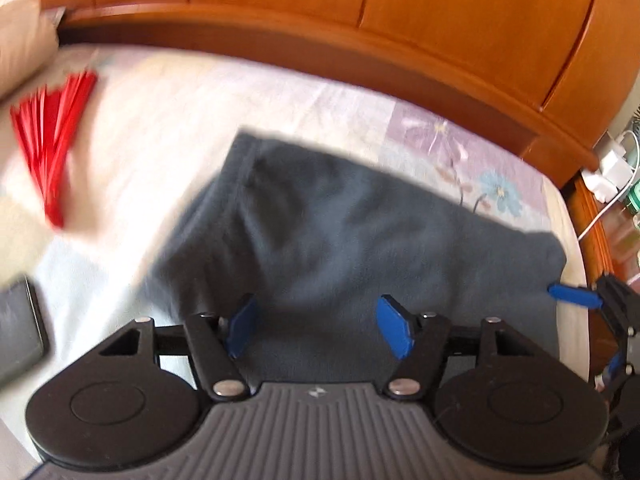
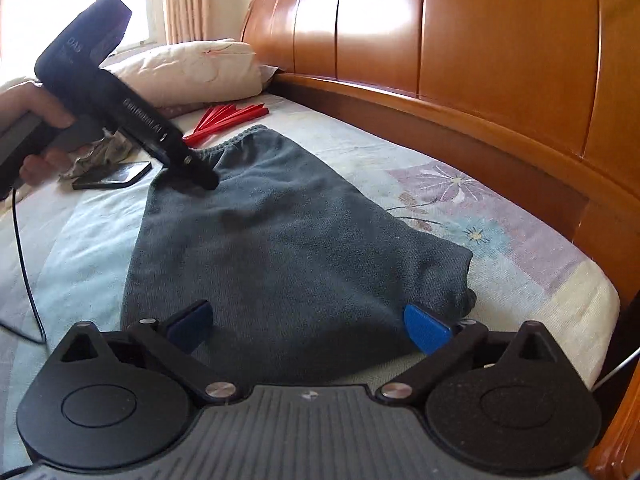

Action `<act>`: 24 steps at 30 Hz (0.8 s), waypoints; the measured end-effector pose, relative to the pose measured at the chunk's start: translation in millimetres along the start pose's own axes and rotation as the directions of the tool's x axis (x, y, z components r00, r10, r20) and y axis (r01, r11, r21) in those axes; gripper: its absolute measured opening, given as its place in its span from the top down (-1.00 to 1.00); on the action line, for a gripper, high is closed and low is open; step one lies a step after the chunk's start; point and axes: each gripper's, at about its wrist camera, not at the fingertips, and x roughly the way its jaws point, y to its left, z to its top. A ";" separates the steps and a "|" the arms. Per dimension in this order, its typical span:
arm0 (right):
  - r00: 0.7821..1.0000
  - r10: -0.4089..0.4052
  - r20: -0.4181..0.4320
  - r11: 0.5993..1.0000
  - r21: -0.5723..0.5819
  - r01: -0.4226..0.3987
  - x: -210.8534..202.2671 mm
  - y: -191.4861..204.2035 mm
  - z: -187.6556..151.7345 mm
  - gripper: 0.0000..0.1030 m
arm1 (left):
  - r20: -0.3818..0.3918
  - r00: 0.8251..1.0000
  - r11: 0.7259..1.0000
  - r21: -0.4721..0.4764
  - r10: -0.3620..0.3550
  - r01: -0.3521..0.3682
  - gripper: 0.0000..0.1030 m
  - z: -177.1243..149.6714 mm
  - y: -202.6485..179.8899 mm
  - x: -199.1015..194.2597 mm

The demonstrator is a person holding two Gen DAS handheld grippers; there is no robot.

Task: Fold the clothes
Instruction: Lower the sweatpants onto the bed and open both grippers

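A dark grey-blue garment (image 1: 340,232), folded flat with an elastic waistband at its far end, lies on the bed; it also shows in the right wrist view (image 2: 288,248). My left gripper (image 1: 320,328) is open and empty, just above the garment's near-left part. In the right wrist view the left gripper (image 2: 196,176) hovers by the waistband corner. My right gripper (image 2: 308,324) is open and empty over the garment's near edge. Its blue fingertip (image 1: 576,296) shows at the garment's right corner in the left wrist view.
A floral bedsheet (image 2: 460,200) covers the mattress below a wooden headboard (image 2: 480,40). Red sticks (image 1: 52,136), a phone (image 2: 116,176), a crumpled cloth (image 2: 100,156) and a pillow (image 2: 192,68) lie at the far left. A nightstand with chargers (image 1: 612,168) stands right of the bed.
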 end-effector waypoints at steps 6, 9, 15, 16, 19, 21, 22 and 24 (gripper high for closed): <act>1.000 0.021 0.013 0.999 0.041 -0.022 -2.7 -6.9 1.9 -1.00 | 0.115 0.992 0.999 -0.024 0.046 -0.043 -0.39 43.8 1.6 38.4; 0.999 0.031 0.018 0.999 0.042 -0.032 -2.7 -8.0 0.6 -1.00 | 0.125 0.991 0.996 -0.075 0.047 -0.038 -0.38 48.8 15.0 61.4; 0.998 0.060 0.030 0.994 0.090 -0.063 -8.3 -13.2 3.4 -1.00 | 0.127 0.991 0.998 -0.050 0.041 -0.035 -0.39 42.1 16.1 34.2; 0.997 0.069 0.037 0.991 0.114 -0.073 -11.2 -15.9 5.2 -1.00 | 0.130 0.991 0.999 -0.027 0.032 -0.029 -0.39 37.6 15.0 25.3; 0.991 0.101 0.087 0.981 0.156 -0.114 -20.6 -23.5 13.8 -1.00 | 0.128 0.992 1.000 -0.016 0.003 -0.001 -0.47 16.7 19.8 5.0; 0.989 0.104 0.109 0.982 0.148 -0.119 -22.2 -25.3 21.1 -1.00 | 0.110 0.994 0.999 -0.044 0.004 0.001 -0.48 0.8 30.0 3.2; 0.989 0.104 0.108 0.983 0.140 -0.118 -20.6 -25.7 24.3 -1.00 | 0.101 0.995 0.998 -0.062 0.008 -0.002 -0.48 -6.8 35.6 3.8; 0.989 0.115 0.096 0.983 0.134 -0.127 -13.9 -28.0 27.7 -1.00 | 0.077 0.997 0.993 -0.113 0.029 -0.020 -0.47 -20.3 49.3 11.2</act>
